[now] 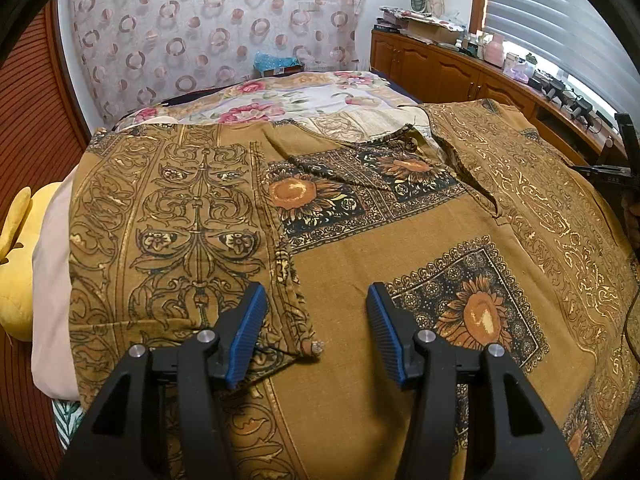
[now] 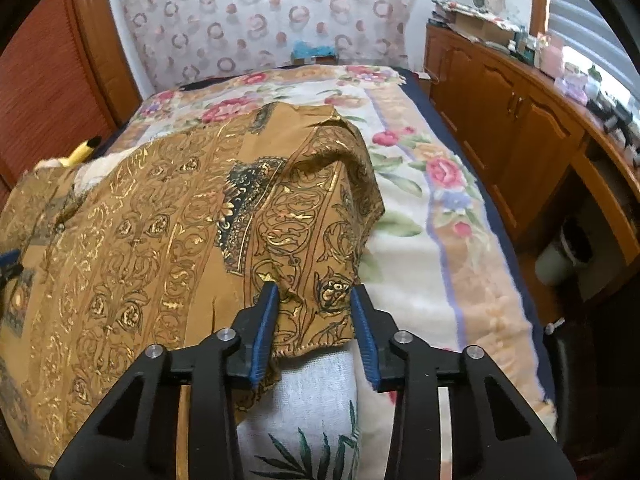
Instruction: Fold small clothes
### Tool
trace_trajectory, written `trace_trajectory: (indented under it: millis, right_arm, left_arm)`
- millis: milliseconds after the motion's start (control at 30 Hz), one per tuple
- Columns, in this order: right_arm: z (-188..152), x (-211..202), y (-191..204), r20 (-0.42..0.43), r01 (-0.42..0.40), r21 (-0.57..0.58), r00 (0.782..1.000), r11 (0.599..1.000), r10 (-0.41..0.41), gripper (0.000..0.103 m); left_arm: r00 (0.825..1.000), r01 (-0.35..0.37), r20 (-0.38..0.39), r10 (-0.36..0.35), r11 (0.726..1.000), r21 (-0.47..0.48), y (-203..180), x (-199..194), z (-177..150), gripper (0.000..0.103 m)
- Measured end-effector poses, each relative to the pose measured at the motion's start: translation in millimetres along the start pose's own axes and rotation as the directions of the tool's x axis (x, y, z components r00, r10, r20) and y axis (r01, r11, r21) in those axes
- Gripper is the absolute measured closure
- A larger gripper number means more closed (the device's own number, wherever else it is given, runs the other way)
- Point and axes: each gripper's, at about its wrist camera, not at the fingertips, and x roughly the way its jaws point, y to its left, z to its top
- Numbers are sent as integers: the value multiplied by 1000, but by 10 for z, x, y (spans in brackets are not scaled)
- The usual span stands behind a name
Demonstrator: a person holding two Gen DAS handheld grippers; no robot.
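Observation:
A brown shirt (image 1: 360,248) printed with gold scrolls and sunflower squares lies spread over the bed. Its left sleeve is folded inward, and the sleeve's corner (image 1: 314,348) rests between the fingers of my left gripper (image 1: 316,320), which stands open just above the cloth without touching it. In the right wrist view the shirt's right sleeve (image 2: 316,240) humps up over a pillow. Its hem (image 2: 312,320) lies loosely between the blue pads (image 2: 266,328) of my right gripper (image 2: 314,312), whose jaws stand partly apart and do not pinch the cloth.
A floral blanket (image 2: 420,240) covers the bed. A white leaf-print pillow (image 2: 312,420) lies under the sleeve and a yellow plush toy (image 1: 16,272) sits at the left. Wooden cabinets (image 2: 520,128) with clutter run along the right; a patterned curtain (image 1: 208,28) hangs behind.

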Motion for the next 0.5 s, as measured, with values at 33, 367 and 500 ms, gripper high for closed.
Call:
trace_trajectory:
  millis: [33,367,500]
  right_arm:
    - [-2,-11,17,1,18,-15,1000,1000,-18,75]
    - [18,-134,115,42,80,-102,996,992,-76,99]
    - [105,-315,203,120,53,-92,992,994,-42,100]
  left_arm:
    - [1000,-1,0,1,1000,1,-2,-1,2,51]
    - [999,23,31,-23,1000,-15,5,-85,-39,51]
    - [996,10,84,-8,1000,-24,16,-202,-38,51]
